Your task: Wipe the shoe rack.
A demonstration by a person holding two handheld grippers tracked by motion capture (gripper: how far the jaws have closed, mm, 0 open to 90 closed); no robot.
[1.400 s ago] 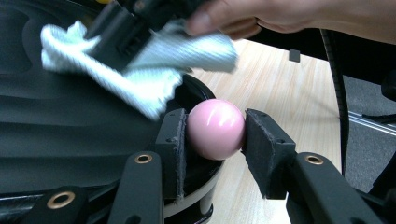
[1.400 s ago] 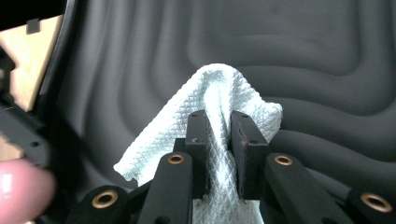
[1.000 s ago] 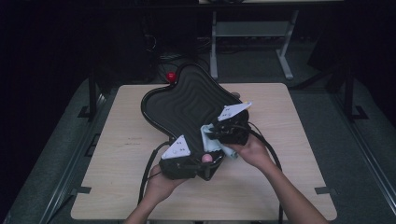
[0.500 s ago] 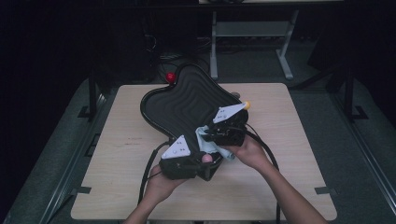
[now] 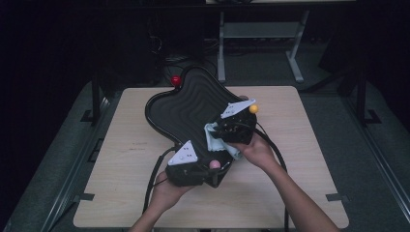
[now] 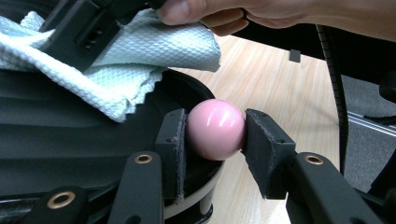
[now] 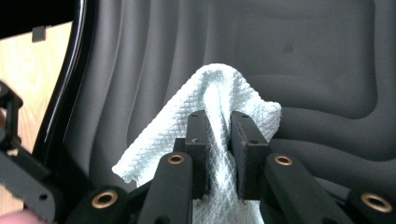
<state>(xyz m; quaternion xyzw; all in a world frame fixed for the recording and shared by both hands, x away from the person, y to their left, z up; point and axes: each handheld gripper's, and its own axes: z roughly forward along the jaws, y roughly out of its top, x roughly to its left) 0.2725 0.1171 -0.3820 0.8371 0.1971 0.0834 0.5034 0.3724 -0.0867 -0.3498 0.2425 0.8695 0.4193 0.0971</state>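
Surroundings: we are working at a pale wooden table [image 5: 290, 159] with a dark floor and a metal frame lying beyond it
Tray: a black ridged tray [image 5: 186, 104] is lying across the table, its ribbed floor spreading ahead of our right fingers
Left gripper: our left gripper [image 6: 215, 133] is clamping its two pads on the pink ball [image 6: 215, 128], one pad pressing each side
Pink ball: it is sitting at the tray's near rim, squarely between the left fingers
Right gripper: our right gripper [image 7: 218, 126] is pinching the pale cloth [image 7: 210, 107], its jaws nearly together with fabric squeezed between them
Cloth: it is bunching up past the right fingertips and resting against the tray's ridges, just beyond the left fingers
Other knobs: a red ball [image 5: 176, 80] is sitting at the tray's far edge, well away from both pairs of fingers
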